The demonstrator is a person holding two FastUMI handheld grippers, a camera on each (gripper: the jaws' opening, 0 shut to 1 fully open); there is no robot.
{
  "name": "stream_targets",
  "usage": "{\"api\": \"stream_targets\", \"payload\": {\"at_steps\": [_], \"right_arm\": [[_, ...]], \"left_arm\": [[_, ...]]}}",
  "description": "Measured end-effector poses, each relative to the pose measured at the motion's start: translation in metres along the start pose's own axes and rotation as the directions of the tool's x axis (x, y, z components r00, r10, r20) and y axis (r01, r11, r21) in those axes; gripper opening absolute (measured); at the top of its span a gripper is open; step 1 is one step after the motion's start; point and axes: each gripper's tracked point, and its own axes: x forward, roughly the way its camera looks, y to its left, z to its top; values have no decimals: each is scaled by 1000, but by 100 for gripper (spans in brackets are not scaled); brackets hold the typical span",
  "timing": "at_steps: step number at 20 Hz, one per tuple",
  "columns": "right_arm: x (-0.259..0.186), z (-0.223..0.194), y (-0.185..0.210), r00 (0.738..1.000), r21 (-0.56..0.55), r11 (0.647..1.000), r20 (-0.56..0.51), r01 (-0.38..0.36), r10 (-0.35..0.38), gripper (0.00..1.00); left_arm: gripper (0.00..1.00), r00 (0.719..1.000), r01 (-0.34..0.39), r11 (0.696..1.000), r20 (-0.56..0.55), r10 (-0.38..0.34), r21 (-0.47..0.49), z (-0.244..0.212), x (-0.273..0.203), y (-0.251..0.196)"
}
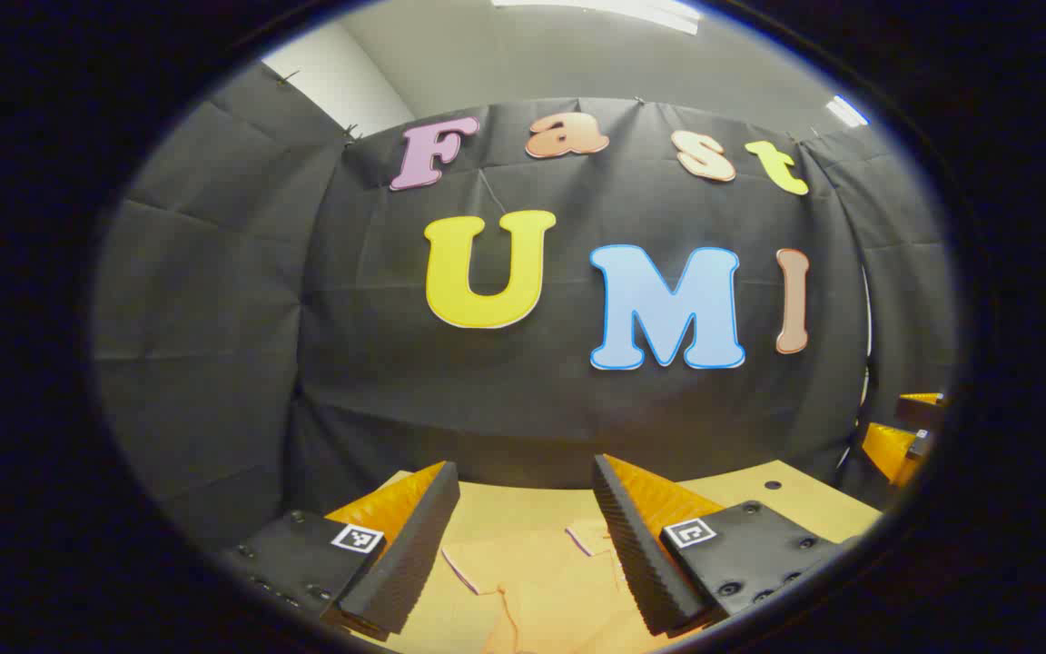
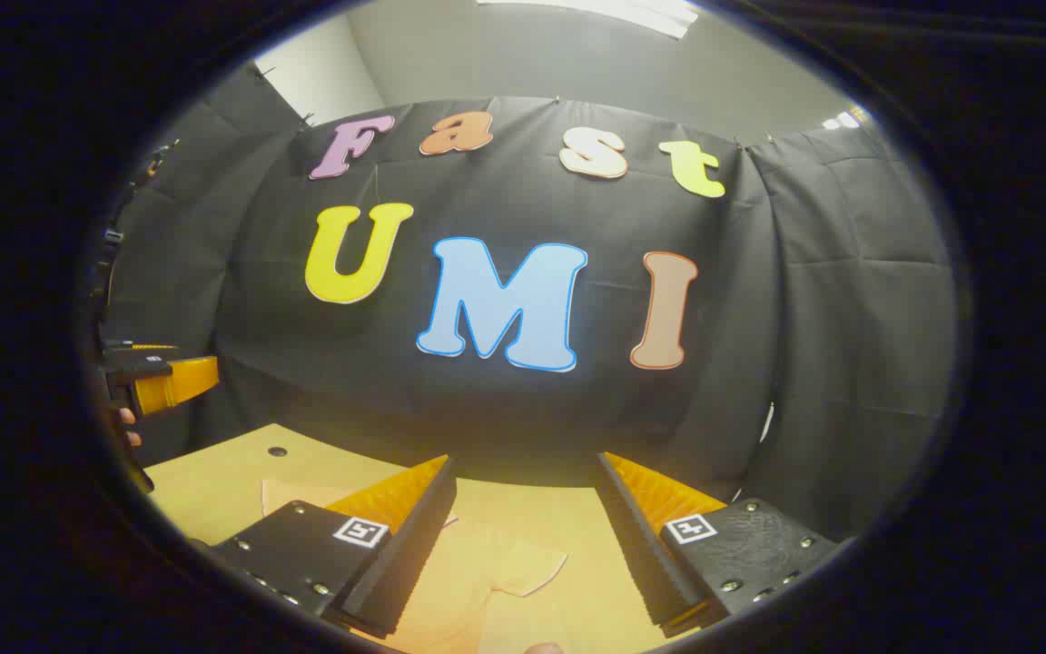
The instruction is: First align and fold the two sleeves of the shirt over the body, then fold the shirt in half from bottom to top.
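Two tools are hovering above one table (image 1: 786,495), and one pale orange shirt (image 1: 541,581) is lying flat on that table. The left tool (image 1: 523,545) is spreading its fingers wide, gripping nothing, with the shirt below and between them. The right tool (image 2: 523,545) is likewise gaping wide and empty over the shirt's sleeve (image 2: 523,568). From the right gripper view, the left tool (image 2: 164,381) is hanging above the table's far left edge.

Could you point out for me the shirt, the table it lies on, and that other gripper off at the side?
shirt (image 2: 523,568): right gripper view, on a sleeve spread between the open jaws.
table (image 1: 786,500): left gripper view, on bare top near a hole.
left gripper (image 2: 173,381): right gripper view, far left, on its body.
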Motion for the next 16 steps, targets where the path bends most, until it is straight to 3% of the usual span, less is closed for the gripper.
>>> {"api": "stream_targets", "payload": {"at_steps": [9, 16], "right_arm": [[4, -3, 3, 999, -1, 1000, -46, 19, -19, 95], [27, -33, -1, 992, 47, 998, -127, 31, -25, 95]], "left_arm": [[96, 1000, 5, 1000, -20, -5, 9, -3, 0, -3], [96, 999, 22, 999, -27, -21, 44, -2, 2, -4]]}}
